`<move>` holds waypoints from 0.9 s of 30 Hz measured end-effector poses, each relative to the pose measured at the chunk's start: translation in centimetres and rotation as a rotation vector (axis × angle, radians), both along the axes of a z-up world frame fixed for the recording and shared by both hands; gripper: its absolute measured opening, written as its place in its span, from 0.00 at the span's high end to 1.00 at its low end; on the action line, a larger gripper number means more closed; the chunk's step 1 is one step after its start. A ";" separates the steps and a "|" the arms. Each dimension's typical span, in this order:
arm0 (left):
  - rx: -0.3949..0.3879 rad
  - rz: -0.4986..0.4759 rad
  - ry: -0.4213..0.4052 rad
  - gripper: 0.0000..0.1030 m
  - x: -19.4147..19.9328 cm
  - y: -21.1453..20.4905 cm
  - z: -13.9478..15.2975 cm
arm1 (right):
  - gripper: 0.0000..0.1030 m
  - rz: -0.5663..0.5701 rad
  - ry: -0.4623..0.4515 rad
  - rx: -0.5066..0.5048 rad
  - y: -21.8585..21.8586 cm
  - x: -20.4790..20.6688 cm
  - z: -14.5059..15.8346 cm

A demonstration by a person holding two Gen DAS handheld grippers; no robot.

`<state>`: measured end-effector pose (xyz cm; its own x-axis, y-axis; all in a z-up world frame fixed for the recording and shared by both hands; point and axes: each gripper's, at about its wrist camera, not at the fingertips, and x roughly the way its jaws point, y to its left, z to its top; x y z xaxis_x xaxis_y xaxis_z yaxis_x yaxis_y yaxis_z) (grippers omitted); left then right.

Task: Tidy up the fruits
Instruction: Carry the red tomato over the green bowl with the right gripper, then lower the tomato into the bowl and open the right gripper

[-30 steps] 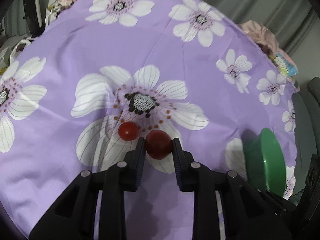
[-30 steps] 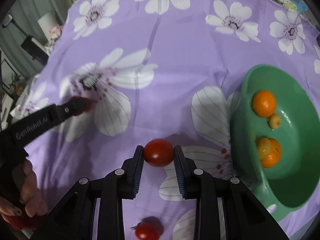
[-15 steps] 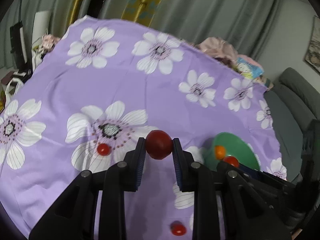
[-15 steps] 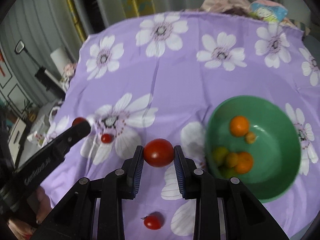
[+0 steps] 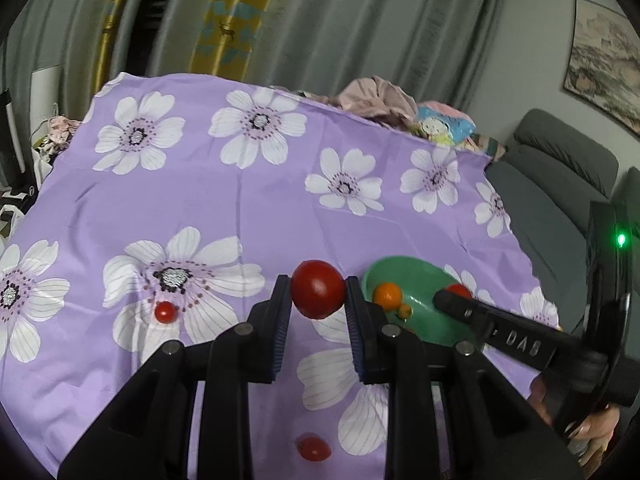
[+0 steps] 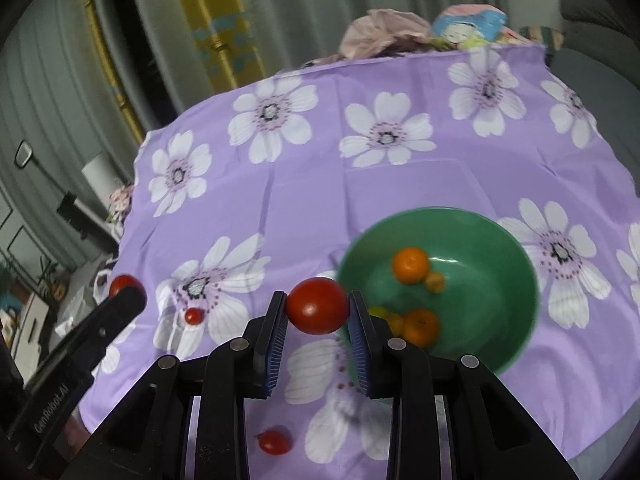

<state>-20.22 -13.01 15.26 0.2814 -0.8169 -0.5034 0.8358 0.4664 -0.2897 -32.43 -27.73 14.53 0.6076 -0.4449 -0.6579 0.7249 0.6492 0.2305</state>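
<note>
My left gripper (image 5: 318, 292) is shut on a red tomato (image 5: 317, 289), held well above the purple flowered cloth. My right gripper (image 6: 317, 307) is shut on another red tomato (image 6: 317, 305), held high just left of the green bowl (image 6: 516, 252). The bowl holds two oranges (image 6: 410, 265) and several small yellow fruits. In the left wrist view the bowl (image 5: 424, 280) lies to the right, with the right gripper over it. Two small red tomatoes lie on the cloth: one by a flower (image 5: 165, 312) (image 6: 193, 315), one near the front edge (image 5: 314, 447) (image 6: 274, 441).
The cloth-covered table (image 5: 200, 200) drops off at its front and side edges. A heap of clothes and a toy (image 5: 444, 124) sits at the far edge. A grey sofa (image 5: 560, 184) stands to the right, curtains behind.
Both grippers have risen from the cloth with their tomatoes, so the table looks smaller and farther. The right gripper has moved toward the bowl.
</note>
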 end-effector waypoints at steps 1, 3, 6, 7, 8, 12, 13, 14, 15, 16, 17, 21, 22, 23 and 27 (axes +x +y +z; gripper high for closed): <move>0.007 -0.007 -0.003 0.75 -0.2 -0.3 -0.1 | 0.70 -0.014 -0.005 0.002 -0.3 -0.4 0.1; 0.023 -0.025 -0.006 0.75 -0.8 -1.1 -0.3 | 0.70 -0.042 -0.011 0.003 -0.9 -1.1 0.2; 0.040 -0.059 -0.007 0.75 -1.6 -2.5 -0.3 | 0.70 -0.072 -0.013 0.005 -1.7 -1.9 0.2; 0.045 -0.069 -0.007 0.75 -1.8 -3.0 -0.4 | 0.70 -0.078 -0.013 0.009 -1.9 -2.2 0.1; 0.052 -0.084 -0.007 0.75 -2.2 -3.6 -0.4 | 0.70 -0.085 -0.016 0.015 -2.2 -2.5 0.1; 0.075 -0.140 0.032 0.75 -3.0 -6.1 -1.0 | 0.70 -0.107 -0.021 0.061 -3.8 -3.4 -0.7; 0.086 -0.156 0.044 0.75 -3.2 -6.9 -1.2 | 0.70 -0.114 -0.020 0.073 -4.2 -3.7 -0.9; 0.096 -0.168 0.049 0.75 -3.4 -7.7 -1.4 | 0.70 -0.117 -0.020 0.081 -4.5 -3.9 -1.1; 0.107 -0.178 0.051 0.75 -3.7 -8.4 -1.7 | 0.70 -0.119 -0.022 0.094 -4.9 -4.0 -1.3; 0.121 -0.187 0.052 0.75 -3.9 -9.1 -2.0 | 0.70 -0.123 -0.022 0.110 -5.4 -4.2 -1.6; 0.135 -0.195 0.052 0.75 -4.1 -9.8 -2.4 | 0.70 -0.128 -0.024 0.123 -5.7 -4.5 -1.8; 0.179 -0.228 0.075 0.75 -4.5 -12.3 -3.9 | 0.70 -0.154 -0.022 0.181 -7.3 -5.2 -3.0; 0.190 -0.235 0.081 0.75 -4.6 -12.8 -4.3 | 0.70 -0.158 -0.020 0.191 -7.5 -5.3 -3.3; 0.200 -0.237 0.084 0.75 -4.7 -13.2 -4.6 | 0.70 -0.163 -0.017 0.203 -7.8 -5.4 -3.6; 0.242 -0.253 0.086 0.75 -5.1 -14.6 -6.0 | 0.70 -0.178 0.000 0.243 -8.8 -5.6 -4.6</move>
<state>-25.29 -27.56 9.30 0.0338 -0.7094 -0.7040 0.9110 0.3115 -0.2702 -37.98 -36.51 9.95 0.5338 -0.3744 -0.7582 0.8226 0.4375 0.3631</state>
